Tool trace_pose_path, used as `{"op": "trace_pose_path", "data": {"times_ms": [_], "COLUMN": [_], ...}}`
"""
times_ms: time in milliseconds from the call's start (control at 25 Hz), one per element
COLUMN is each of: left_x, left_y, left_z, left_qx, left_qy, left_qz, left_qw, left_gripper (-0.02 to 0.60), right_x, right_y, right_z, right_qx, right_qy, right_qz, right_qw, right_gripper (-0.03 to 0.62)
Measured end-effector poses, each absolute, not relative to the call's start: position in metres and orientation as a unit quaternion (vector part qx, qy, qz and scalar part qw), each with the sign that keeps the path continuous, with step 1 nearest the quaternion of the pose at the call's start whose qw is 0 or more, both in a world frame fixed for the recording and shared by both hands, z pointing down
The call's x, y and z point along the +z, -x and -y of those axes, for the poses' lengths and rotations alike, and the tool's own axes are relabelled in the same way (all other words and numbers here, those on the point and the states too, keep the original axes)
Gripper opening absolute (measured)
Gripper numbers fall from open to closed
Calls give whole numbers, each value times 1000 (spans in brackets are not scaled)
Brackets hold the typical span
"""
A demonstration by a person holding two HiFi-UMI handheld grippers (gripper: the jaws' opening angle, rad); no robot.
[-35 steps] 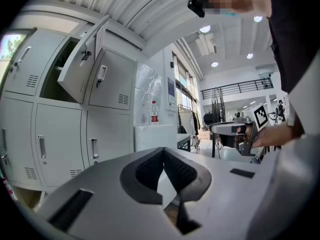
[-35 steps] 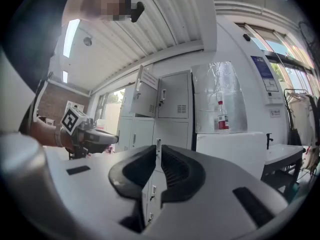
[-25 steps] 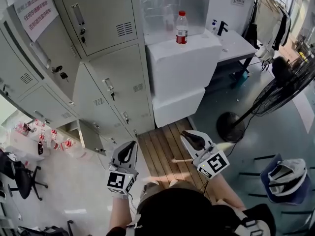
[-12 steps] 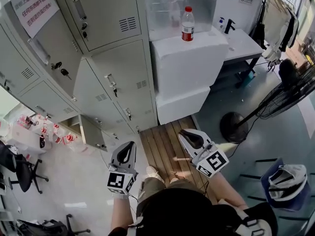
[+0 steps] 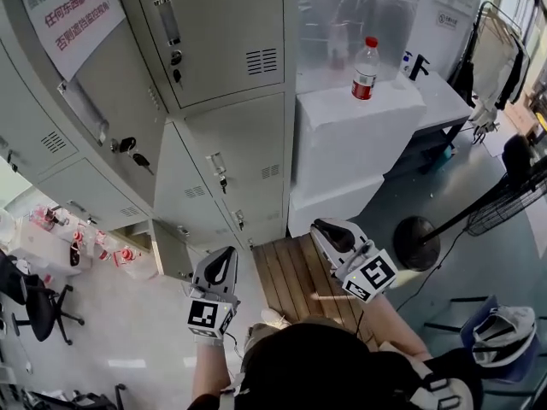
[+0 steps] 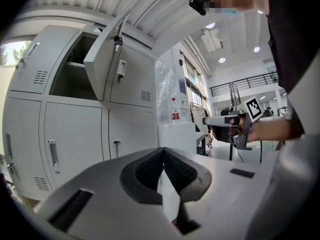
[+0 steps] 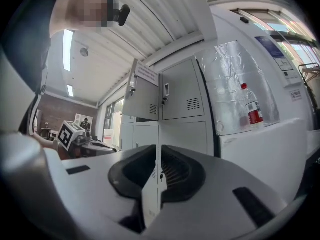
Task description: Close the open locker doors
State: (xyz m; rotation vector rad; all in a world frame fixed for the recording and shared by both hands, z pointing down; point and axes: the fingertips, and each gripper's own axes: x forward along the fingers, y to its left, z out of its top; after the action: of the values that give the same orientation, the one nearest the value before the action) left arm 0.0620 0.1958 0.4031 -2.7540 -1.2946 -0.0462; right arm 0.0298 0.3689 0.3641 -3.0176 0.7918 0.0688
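Grey lockers [image 5: 231,41] are filling the wall ahead, and nothing is closed yet by the look of it. One upper door [image 5: 111,75], the one carrying the paper sign [image 5: 68,11], is standing swung well out from its compartment, keys [image 5: 128,148] dangling at its lock. Down near the floor a second door [image 5: 171,250] seems to be hanging ajar too, though that one is harder to read from up here. The rest of the doors are sitting flush.

Both tools are pointing level at the lockers, well short of either open door. The left gripper [image 5: 220,263] is showing its jaws pressed together with nothing between them, and the right gripper [image 5: 329,233] is the same: pads together, empty. So I'm judging the whole job is ahead: reach the signed door, push it home, then deal with the low one.

Around the person, a white box [image 5: 359,135] is standing just beside the lockers on the right, with a bottle [image 5: 365,67] upright on top. Wooden decking [image 5: 295,272] is lying underfoot in front of that box. A fan [image 5: 504,203] is standing further right, well apart from the lockers. On the left floor, a chair [image 5: 34,306] and a cluster of small red-and-white items [image 5: 85,242] are sitting near the low door.

Nothing is blocking the swing of the upper door itself. The floor clutter beside the low door looks like the one thing to watch.
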Motion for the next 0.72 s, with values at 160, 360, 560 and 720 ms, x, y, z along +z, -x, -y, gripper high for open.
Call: {"op": "trace_pose_path", "data": {"times_ms": [160, 360, 560, 720], "left_x": [402, 405, 407, 407], "left_y": [-89, -102, -102, -98], "left_z": [-168, -130, -93, -69], "left_qx": [-11, -20, -32, -39], "left_qy": [912, 928, 949, 965], "left_qz": [407, 368, 310, 258], "left_qw": [48, 48, 48, 37], "left_gripper": [8, 8, 8, 8], "right_x": [354, 339, 318, 302], "right_y": [-75, -116, -139, -149], "right_z": [-340, -293, -248, -219], "right_qx": [37, 55, 83, 99], "right_qy": [958, 939, 908, 882], "right_qz": [-283, -340, -410, -461], "right_qw": [12, 4, -2, 7], "right_gripper": [41, 42, 41, 43]}}
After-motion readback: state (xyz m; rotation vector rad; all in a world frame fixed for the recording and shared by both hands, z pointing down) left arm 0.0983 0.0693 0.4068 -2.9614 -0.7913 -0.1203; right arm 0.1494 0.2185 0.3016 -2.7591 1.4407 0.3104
